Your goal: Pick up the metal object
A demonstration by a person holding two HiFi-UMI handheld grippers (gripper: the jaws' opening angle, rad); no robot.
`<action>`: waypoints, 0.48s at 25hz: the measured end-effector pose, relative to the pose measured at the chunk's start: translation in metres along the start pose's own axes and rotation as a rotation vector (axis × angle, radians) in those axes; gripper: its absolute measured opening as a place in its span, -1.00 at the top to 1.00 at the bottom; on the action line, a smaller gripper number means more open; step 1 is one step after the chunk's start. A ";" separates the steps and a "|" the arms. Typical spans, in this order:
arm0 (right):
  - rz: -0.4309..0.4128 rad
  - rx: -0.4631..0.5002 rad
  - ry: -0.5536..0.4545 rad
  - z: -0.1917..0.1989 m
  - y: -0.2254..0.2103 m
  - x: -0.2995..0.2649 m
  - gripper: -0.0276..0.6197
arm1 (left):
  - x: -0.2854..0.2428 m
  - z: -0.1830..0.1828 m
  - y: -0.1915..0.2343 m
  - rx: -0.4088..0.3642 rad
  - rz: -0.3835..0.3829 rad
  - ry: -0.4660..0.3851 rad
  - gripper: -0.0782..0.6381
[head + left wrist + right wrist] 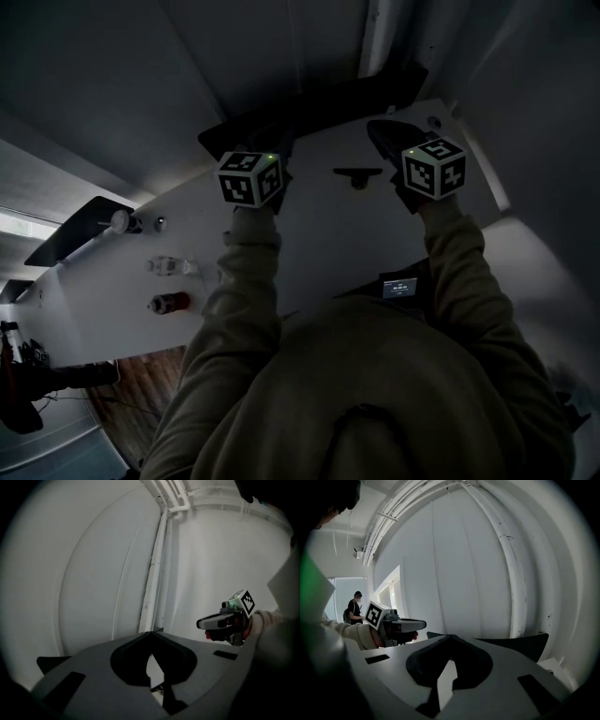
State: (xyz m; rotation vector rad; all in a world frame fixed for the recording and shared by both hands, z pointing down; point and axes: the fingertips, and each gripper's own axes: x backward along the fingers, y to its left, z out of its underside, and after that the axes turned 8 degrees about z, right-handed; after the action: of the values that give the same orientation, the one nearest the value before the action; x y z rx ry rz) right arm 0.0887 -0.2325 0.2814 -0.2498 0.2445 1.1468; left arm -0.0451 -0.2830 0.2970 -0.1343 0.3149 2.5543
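Loosely, small objects sit on the white table.

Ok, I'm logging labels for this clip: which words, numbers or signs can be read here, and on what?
No text can be read.
Screen near the person's chest: lit characters, too small to read.
Left cube and right cube: square marker patterns only, no words.
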 end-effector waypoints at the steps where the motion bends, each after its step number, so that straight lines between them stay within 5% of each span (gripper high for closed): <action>1: 0.000 -0.001 -0.001 -0.001 -0.003 -0.005 0.86 | -0.003 -0.001 0.006 0.004 -0.003 -0.003 0.77; 8: -0.029 0.013 -0.019 -0.019 -0.024 -0.030 0.86 | -0.023 -0.004 0.029 0.027 -0.003 0.000 0.77; 12: -0.057 0.009 -0.027 -0.027 -0.040 -0.035 0.86 | -0.025 -0.009 0.038 0.048 -0.068 -0.032 0.77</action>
State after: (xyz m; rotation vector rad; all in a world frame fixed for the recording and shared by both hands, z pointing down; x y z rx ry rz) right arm 0.1102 -0.2867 0.2699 -0.2319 0.2169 1.0922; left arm -0.0442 -0.3296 0.3003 -0.0845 0.3531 2.4774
